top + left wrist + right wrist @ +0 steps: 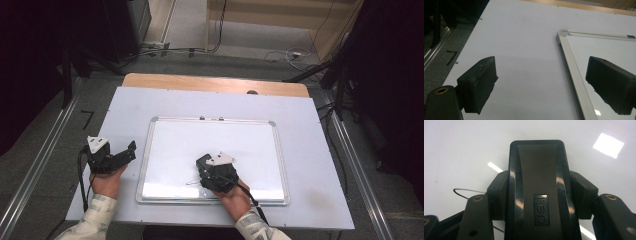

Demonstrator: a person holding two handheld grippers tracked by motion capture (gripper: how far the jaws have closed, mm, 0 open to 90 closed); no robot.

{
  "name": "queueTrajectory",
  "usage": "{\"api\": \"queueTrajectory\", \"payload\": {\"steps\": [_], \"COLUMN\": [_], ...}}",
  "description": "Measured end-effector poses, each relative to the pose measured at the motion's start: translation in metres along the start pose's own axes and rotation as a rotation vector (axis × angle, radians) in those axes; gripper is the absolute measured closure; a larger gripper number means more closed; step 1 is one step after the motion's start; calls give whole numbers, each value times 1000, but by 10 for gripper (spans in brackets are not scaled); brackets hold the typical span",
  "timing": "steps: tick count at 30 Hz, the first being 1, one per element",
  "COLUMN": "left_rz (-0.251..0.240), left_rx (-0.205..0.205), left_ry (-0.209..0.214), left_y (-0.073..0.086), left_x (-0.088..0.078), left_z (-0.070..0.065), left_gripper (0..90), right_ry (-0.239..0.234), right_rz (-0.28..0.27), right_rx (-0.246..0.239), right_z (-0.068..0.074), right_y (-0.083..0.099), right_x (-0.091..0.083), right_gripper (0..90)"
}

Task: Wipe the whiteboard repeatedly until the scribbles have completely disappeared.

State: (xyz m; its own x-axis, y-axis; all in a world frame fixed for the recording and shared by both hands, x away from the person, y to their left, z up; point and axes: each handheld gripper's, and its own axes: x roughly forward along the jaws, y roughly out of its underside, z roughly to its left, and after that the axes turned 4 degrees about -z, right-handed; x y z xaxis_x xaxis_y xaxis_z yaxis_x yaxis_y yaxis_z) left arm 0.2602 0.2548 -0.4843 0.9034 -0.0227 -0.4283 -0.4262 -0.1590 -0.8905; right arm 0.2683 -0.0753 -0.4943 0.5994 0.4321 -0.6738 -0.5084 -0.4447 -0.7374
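Left hand-held gripper (120,155): rests low at the left edge of the surface (125,107), just beside the whiteboard (165,150), jaws spread wide with nothing between them. In the left gripper view one jaw sits over the bare surface (524,50), the other over the whiteboard's (599,50) aluminium frame. Idle, not steadying anything.

Whiteboard: lies flat mid-surface, clean as far as can be seen, glossy, ceiling lights mirrored in it.

Right hand-held gripper (207,167): over the lower middle of the whiteboard, jaws pinching a black eraser block (205,162) from both sides. In the right gripper view the eraser block (537,182) runs lengthwise between the jaws, logo plate up, pads pressing its glossy flanks. A thin wire loop (464,192) lies on the whiteboard (461,150) beside it; what it belongs to, cannot tell.

Risks, as judged:
- Grip is on smooth plastic; a hard push could let the block twist or slip out.
- Whiteboard is unheld, so a sideways stroke may drag it across the surface.
- Wire loop could snag under the block.
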Motion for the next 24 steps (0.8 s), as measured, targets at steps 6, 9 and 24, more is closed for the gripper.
{"api": "queueTrajectory", "payload": {"steps": [6,9,24], "left_rz": [-2,-2,-5], "left_rx": [0,0,-3], "left_ry": [1,0,1], "left_y": [0,0,0], "left_x": [0,0,0], "left_z": [0,0,0], "left_gripper": [104,104,104], "right_ry": [-7,-12,-31], "right_rz": [-1,-1,-4], "right_rx": [-9,-15,-36], "right_z": [6,8,23], "right_y": [-3,-4,-10], "right_x": [3,4,10], "right_gripper": [391,391,391]}}
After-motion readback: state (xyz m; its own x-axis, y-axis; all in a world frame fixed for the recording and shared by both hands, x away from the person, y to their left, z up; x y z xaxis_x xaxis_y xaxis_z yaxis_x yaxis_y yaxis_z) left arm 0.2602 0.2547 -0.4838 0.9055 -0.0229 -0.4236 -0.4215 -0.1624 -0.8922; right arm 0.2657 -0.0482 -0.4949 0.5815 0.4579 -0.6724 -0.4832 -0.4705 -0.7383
